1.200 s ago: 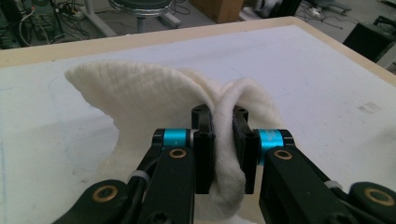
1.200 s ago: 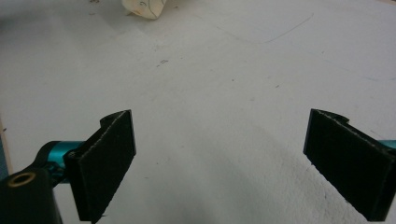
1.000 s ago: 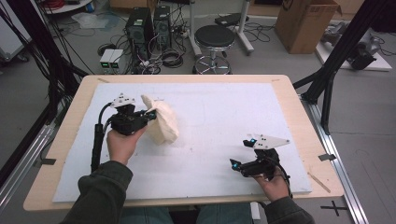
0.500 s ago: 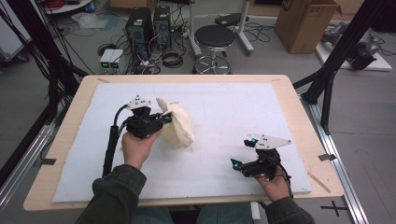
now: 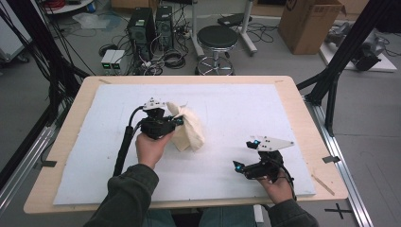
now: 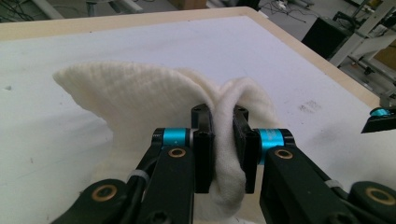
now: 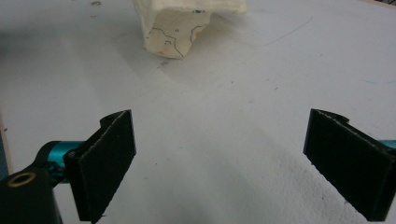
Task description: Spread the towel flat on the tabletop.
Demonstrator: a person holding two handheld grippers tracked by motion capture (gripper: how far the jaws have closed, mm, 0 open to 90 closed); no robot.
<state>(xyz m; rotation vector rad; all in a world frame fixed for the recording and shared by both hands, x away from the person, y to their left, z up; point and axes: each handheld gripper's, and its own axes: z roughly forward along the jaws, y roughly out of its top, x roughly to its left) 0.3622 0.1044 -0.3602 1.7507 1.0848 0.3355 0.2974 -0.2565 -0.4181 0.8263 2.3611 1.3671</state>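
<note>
A cream-white cloth (image 5: 188, 127) hangs bunched from my left gripper (image 5: 177, 121) near the middle of the white table cover (image 5: 236, 109). In the left gripper view the two black jaws pinch a thick fold of the cloth (image 6: 140, 93) between their pads, at my left gripper (image 6: 223, 140). The cloth's lower end (image 7: 175, 32) shows a faint printed pattern and touches the cover. My right gripper (image 5: 243, 156) rests at the front right with its jaws wide apart; in the right gripper view nothing lies in my right gripper (image 7: 219, 163).
The wooden table edge (image 5: 302, 123) frames the white cover. Behind the table stand a black stool (image 5: 217, 38), computer towers (image 5: 146, 23), cables and a cardboard box (image 5: 307, 23). A black frame post (image 5: 335, 61) rises at the right.
My left gripper has carried the cloth to the right and a little toward the front, to the table's middle. The right gripper has stayed in place.
</note>
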